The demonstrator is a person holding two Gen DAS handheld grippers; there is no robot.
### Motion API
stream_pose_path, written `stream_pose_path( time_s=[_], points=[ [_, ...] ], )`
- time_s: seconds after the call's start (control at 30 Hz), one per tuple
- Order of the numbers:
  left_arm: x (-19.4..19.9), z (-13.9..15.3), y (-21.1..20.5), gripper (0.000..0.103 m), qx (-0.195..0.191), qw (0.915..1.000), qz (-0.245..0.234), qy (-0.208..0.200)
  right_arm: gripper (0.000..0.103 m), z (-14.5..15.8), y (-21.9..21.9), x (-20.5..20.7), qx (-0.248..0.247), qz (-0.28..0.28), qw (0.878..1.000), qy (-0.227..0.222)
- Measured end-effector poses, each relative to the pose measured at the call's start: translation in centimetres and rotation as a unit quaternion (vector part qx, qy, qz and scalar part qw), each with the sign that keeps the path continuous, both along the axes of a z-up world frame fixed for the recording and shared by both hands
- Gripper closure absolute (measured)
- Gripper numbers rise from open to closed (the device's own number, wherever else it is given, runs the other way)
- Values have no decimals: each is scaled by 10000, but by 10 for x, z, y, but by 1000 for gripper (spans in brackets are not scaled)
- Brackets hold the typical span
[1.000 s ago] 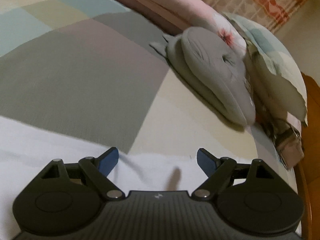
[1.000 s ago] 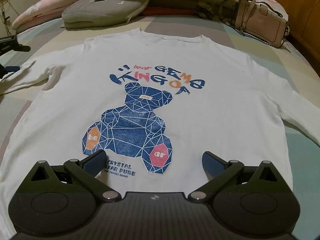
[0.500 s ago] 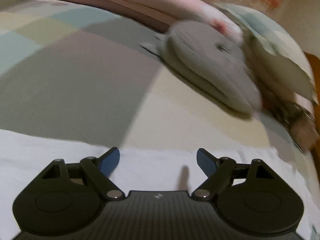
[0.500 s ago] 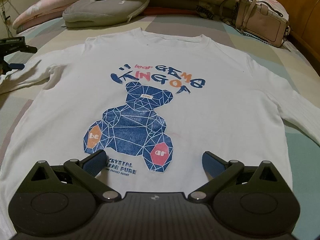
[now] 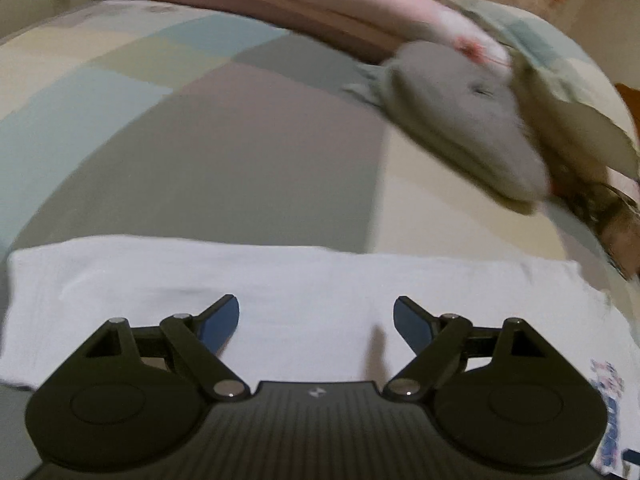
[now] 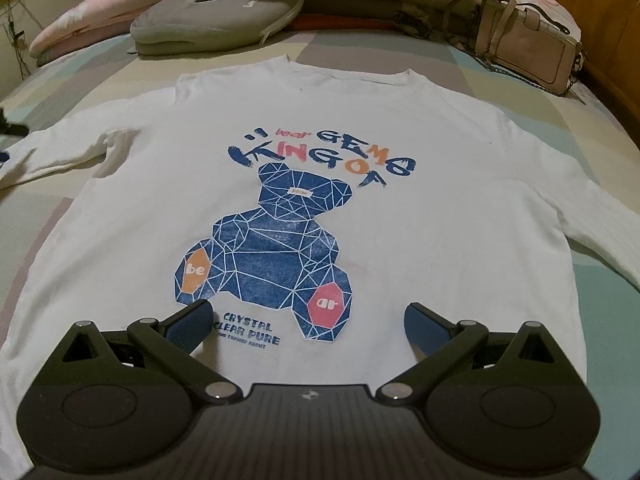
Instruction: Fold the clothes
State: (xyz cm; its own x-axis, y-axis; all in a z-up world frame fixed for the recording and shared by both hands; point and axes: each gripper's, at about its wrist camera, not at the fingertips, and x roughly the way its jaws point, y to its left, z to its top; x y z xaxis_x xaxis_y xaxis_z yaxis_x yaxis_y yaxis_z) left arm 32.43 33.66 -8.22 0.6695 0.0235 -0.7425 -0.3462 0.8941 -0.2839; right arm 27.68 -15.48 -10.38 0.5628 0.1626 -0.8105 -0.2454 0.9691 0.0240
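1. Garment position: the white long-sleeved shirt point(image 6: 400, 208) lies flat and face up on the bed point(image 6: 600, 120), bear print point(image 6: 280, 248) uppermost, collar pointing toward the pillows. Both sleeves extend outward from the body; no fold is visible in either view.
2. Left tongs point(image 5: 316, 320): the jaws stand wide and are opening. They hover over the shirt's left sleeve point(image 5: 280, 280), which crosses the left wrist view as a flat white band. White cloth shows below the gap, but the pads do not pinch it.
3. Right tongs point(image 6: 308, 322): spread wide above the lower body of the shirt, near the small lettering under the print. Nothing is pinched.
4. Progress: judged from the layout, spreading is complete and folding has not begun. All folds remain: both sleeves inward, then the body.
5. Likely current step: the left tongs are positioned to take the left sleeve.
6. Surroundings: a grey cushion point(image 6: 216, 24) and a handbag point(image 6: 524, 56) lie beyond the collar, apart from the shirt.
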Motion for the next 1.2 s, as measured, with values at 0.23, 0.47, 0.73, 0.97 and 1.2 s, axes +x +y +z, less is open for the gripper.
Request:
stream_pose_path(
  time_s=[0.23,0.47,0.73,0.97,1.2],
  points=[
    [-16,-4,49,20,435,9933,1055,191,0,-1,0,1,-10,-15,10000,-13],
    [-34,12,4,16,871,9962,58,5,0,-1,-1,1,-12,-12,10000,-9],
    [-54,2,5,17,734,9947,468,552,0,3,-3,-1,66,-44,10000,25],
    [-40,33,-51,16,805,9959,-8,418,0,4,-3,-3,109,-18,9999,14],
    [12,17,-132,16,1226,9893,-726,308,0,4,-5,-2,155,-65,9998,42]
  ],
)
